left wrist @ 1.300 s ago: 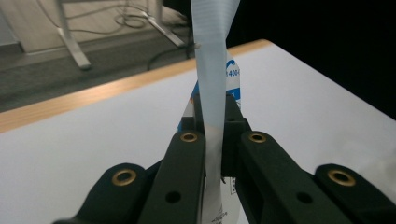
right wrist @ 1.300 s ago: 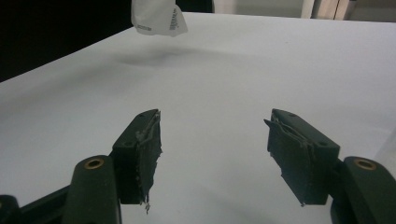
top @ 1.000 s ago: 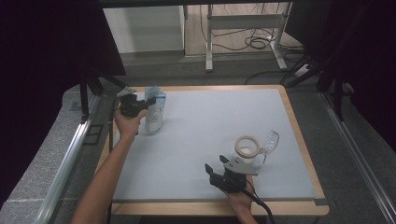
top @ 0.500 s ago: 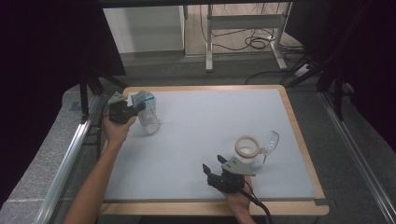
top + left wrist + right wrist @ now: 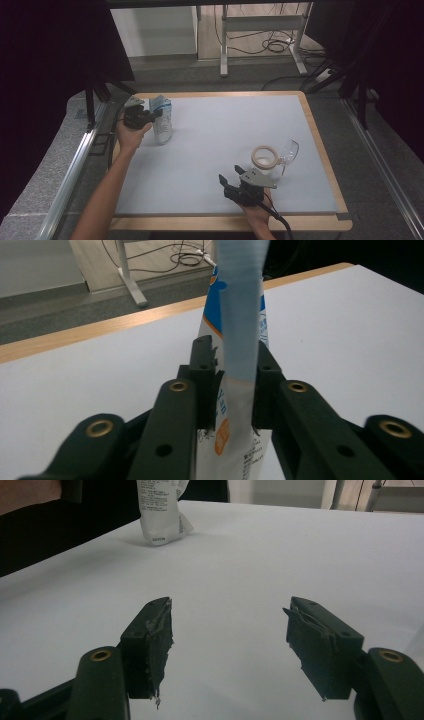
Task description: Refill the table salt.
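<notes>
A white and blue pouch (image 5: 163, 121) stands near the far left corner of the pale mat (image 5: 235, 125). My left gripper (image 5: 150, 114) reaches it from the left. In the left gripper view the pouch (image 5: 241, 315) rises between the jaws of this gripper (image 5: 234, 347). The jaws have just been opening and sit close on either side of it. My right gripper (image 5: 231, 174) rests near the front edge, open and holding nothing (image 5: 230, 605). The pouch (image 5: 161, 510) shows far off in the right gripper view.
A beige tape roll (image 5: 264, 156) lies on the mat just beyond the right gripper, with a clear glass (image 5: 289, 150) tipped beside it. A wooden rim (image 5: 320, 145) borders the mat. Metal rails and cables lie on the floor behind.
The left hand has shifted slightly at the far left corner with the pouch. The right hand and gripper have stayed where they were.
</notes>
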Tool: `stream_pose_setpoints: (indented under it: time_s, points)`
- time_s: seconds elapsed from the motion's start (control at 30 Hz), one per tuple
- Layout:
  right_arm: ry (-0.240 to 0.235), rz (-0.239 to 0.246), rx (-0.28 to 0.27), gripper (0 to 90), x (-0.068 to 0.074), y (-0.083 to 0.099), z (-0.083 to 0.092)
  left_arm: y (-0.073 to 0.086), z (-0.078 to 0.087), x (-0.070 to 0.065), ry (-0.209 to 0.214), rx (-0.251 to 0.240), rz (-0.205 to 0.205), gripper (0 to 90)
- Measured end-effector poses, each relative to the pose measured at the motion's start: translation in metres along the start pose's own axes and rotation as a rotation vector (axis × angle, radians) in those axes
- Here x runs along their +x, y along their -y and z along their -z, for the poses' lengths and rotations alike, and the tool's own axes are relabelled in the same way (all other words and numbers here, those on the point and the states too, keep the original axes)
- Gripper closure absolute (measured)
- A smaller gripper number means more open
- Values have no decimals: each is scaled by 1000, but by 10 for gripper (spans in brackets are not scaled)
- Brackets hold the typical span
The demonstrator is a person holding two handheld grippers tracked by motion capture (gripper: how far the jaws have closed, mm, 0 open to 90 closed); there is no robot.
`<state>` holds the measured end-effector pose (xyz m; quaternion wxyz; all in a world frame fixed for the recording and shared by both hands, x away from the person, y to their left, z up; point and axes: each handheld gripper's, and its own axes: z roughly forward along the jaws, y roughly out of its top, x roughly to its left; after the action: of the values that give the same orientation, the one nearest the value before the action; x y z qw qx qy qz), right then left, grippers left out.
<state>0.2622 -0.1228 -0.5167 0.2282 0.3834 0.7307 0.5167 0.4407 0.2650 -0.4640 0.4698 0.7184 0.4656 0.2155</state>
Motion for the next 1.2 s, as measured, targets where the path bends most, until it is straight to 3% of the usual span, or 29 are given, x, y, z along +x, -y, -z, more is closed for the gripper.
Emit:
stream_pose_setpoints:
  time_s: [0.17,0.4,0.57,0.8,1.0,1.13,1.2]
  points:
    - [1,2,0,356,0,0,0,-1,0,2,12,-2,8,680]
    - [2,1,1,356,-1,0,0,-1,0,3,24,-14,28,443]
    - [2,-5,1,356,-1,0,0,1,0,4,34,-10,34,336]
    - [1,-2,-1,356,-1,0,0,9,6,4,49,3,46,276]
    - [2,-2,-2,356,-3,-1,1,26,12,1,73,22,65,257]
    - [8,-12,-2,356,-6,-1,1,34,15,-3,61,40,35,254]
    - [9,-19,-3,356,-7,-1,2,38,17,-4,64,41,50,252]
